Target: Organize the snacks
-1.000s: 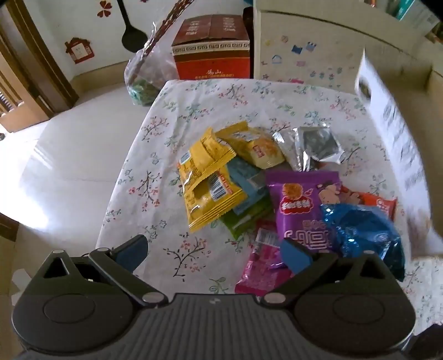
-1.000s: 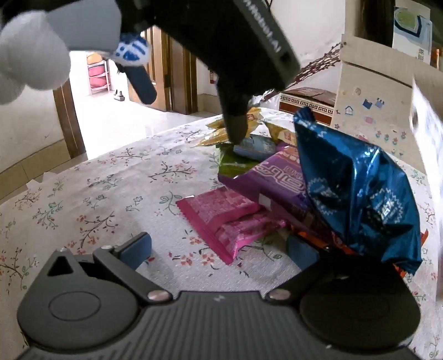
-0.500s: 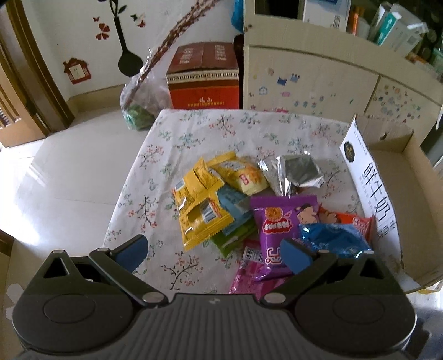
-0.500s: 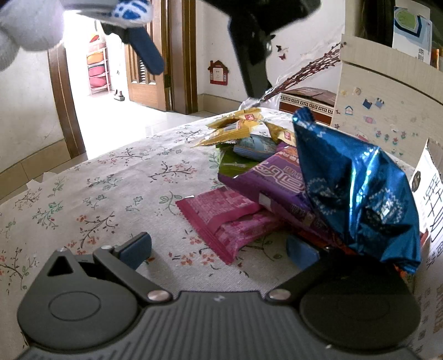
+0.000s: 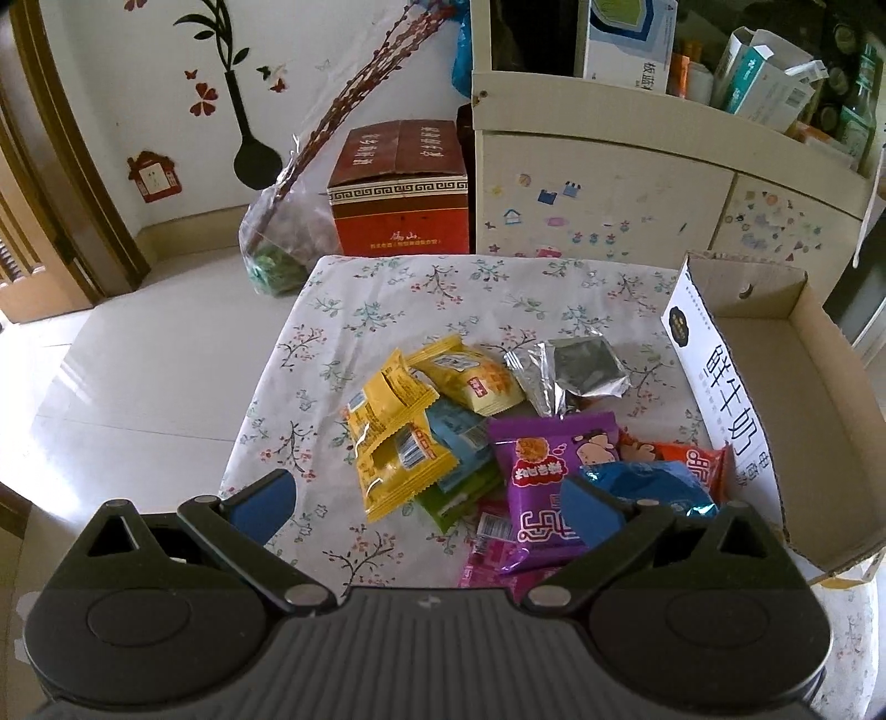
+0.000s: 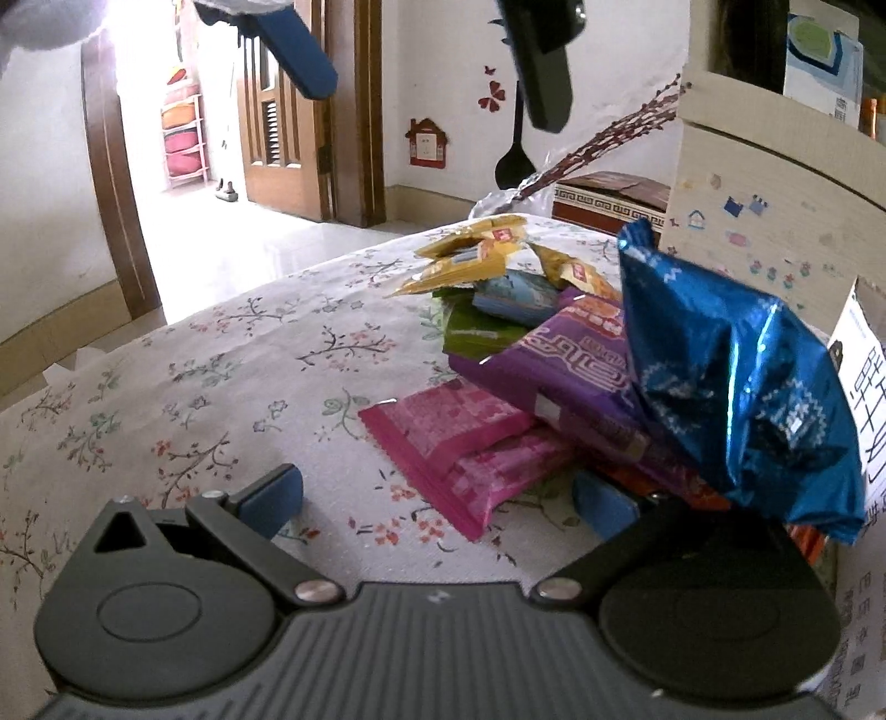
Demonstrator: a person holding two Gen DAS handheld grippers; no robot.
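Floral cloth covers the table (image 5: 387, 310), which bears a heap of snack packets near its right side. Against the frame half a second back, the left wrist view sits higher and farther off: more of the cabinet (image 5: 609, 188) top and its cartons shows, and the whole heap lies clear beyond the fingers.

Cardboard box (image 5: 819, 399): open-topped, at the table's right edge, white printed flap just beside the heap; inside bare as far as seen.

Red carton (image 5: 398, 188): on the floor behind the table, a clear bag of twigs (image 5: 277, 243) beside it.

Left gripper (image 5: 426, 507): jaws wide, holding nothing, well above the table; in the right wrist view its fingers (image 6: 299, 50) hang at the top edge, higher than before.

Right gripper (image 6: 437, 498): low over the cloth, jaws wide, unchanged; nothing between them. The pink packet's corner lies just ahead of the gap.

Blue foil bag (image 6: 736, 382): crumpled, standing up over the right finger, hiding part of the box flap; position as before.

Purple packet (image 5: 548, 476): on top of the pink packet (image 6: 459, 443) and an orange one (image 5: 692, 459).

Yellow packets (image 5: 398, 437): three, at the heap's left and far side, overlapping a light-blue packet (image 5: 459, 437) and a green one (image 5: 454, 498).

Silver packet (image 5: 570, 371): at the far side, flat on the cloth.
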